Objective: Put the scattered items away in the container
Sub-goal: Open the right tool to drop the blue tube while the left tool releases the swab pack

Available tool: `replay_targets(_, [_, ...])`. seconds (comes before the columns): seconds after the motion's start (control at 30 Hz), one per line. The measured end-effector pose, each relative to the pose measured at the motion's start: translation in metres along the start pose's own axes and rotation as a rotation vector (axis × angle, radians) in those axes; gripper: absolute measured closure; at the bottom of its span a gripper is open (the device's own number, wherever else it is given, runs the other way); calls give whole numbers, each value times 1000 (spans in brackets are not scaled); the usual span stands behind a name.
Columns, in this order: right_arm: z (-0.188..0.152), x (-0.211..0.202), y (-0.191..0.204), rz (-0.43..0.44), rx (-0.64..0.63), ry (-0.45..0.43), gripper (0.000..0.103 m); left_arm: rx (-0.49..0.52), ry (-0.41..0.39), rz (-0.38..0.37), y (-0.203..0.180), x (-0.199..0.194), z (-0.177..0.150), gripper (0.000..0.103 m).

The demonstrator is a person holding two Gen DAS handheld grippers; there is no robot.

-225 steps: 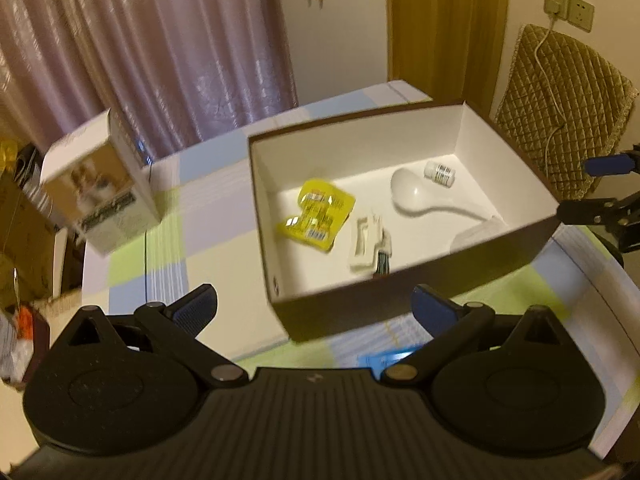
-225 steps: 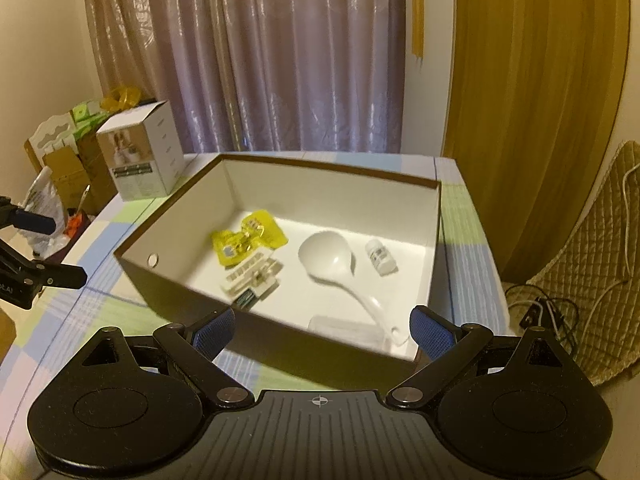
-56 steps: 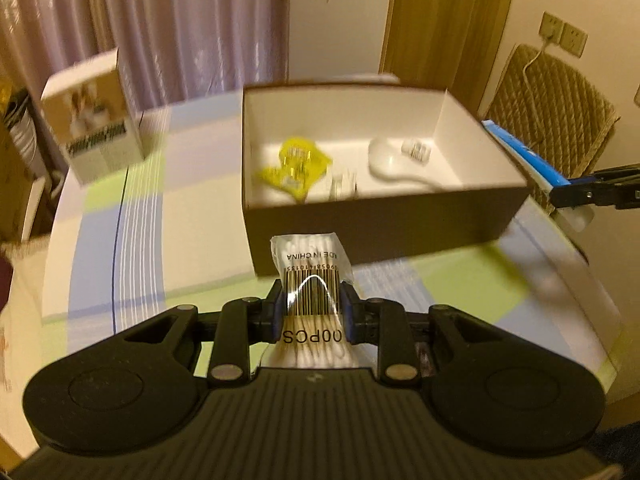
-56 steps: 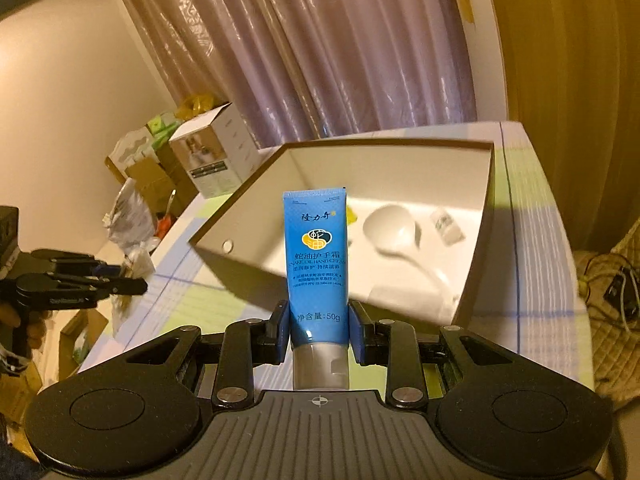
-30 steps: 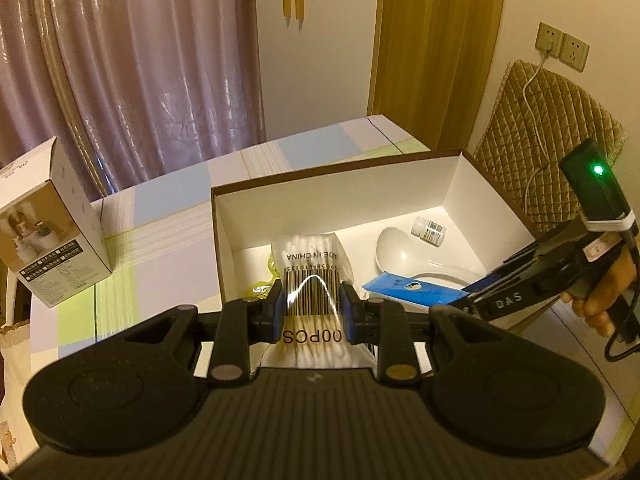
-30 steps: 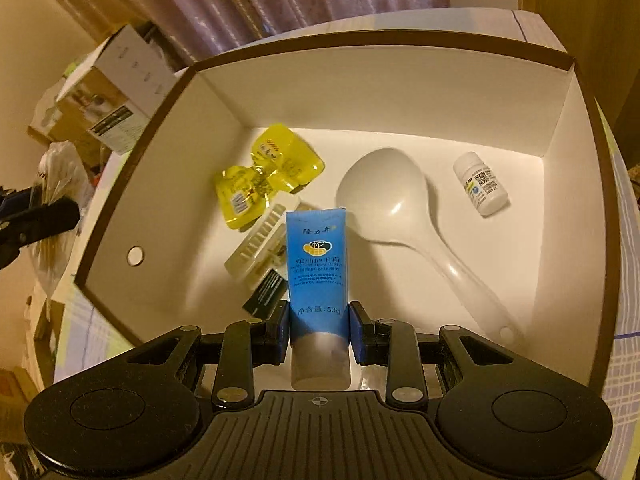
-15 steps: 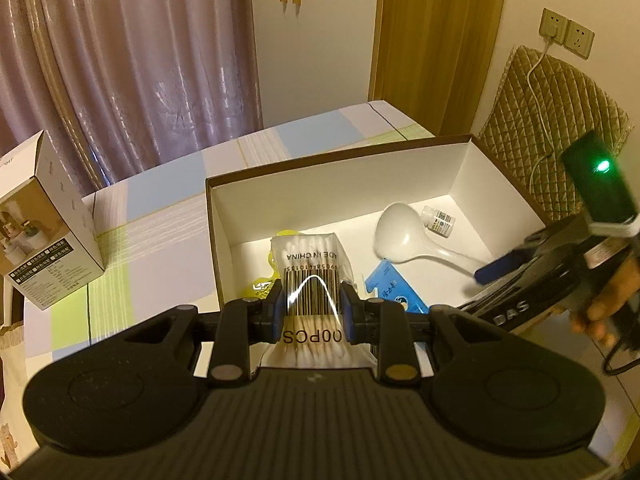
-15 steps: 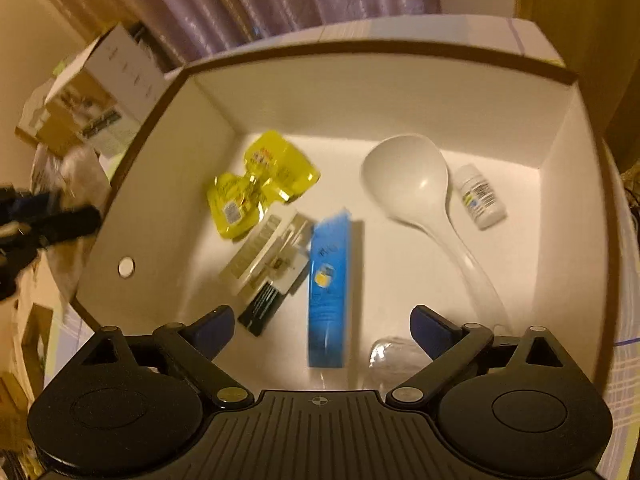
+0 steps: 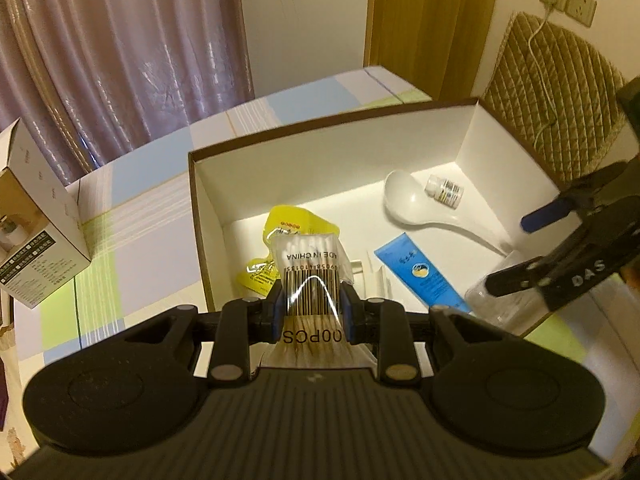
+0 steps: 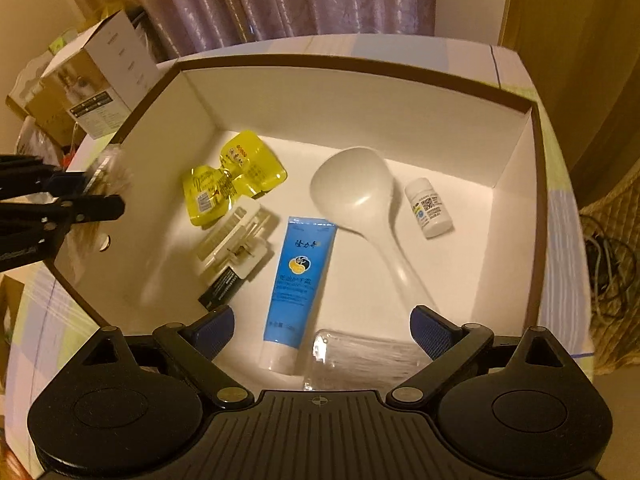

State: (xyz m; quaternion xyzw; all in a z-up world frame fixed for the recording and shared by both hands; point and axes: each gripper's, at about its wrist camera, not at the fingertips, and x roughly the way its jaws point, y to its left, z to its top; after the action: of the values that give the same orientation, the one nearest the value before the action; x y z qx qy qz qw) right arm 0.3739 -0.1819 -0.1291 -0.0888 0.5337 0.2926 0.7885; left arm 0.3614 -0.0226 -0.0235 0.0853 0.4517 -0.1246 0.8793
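My left gripper (image 9: 312, 310) is shut on a clear pack of cotton swabs (image 9: 310, 264) and holds it over the near left edge of the open cardboard box (image 9: 332, 128). My right gripper (image 10: 322, 330) is open and empty above the box's near edge (image 10: 538, 200). A blue tube (image 10: 300, 280) lies flat on the box floor below it, also seen in the left wrist view (image 9: 420, 276). The box also holds yellow packets (image 10: 228, 180), a white spoon (image 10: 360, 204), a small white bottle (image 10: 428, 208), a white clip (image 10: 232, 244) and a clear plastic piece (image 10: 360, 360).
A white product carton (image 9: 32, 216) stands on the checked tablecloth (image 9: 132, 216) left of the box. A quilted chair back (image 9: 556, 92) and cables (image 10: 608, 264) are to the right. Curtains hang behind the table.
My right gripper opened and let the blue tube drop flat into the box, then pulled back a little. My left gripper has carried the cotton swab pack over the box edge.
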Motion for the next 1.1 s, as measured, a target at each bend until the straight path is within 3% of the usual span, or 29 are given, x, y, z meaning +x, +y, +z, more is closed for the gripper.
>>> replay_targets(0.47, [-8, -12, 3, -91, -76, -12, 4, 53, 145, 9, -6, 34, 1, 80])
replay_targets(0.83, [-10, -15, 6, -89, -84, -15, 4, 68, 235, 57, -12, 54, -5, 79])
replay_targets(1.1, [-11, -20, 5, -95, -84, -22, 4, 85, 257, 86, -16, 53, -7, 55])
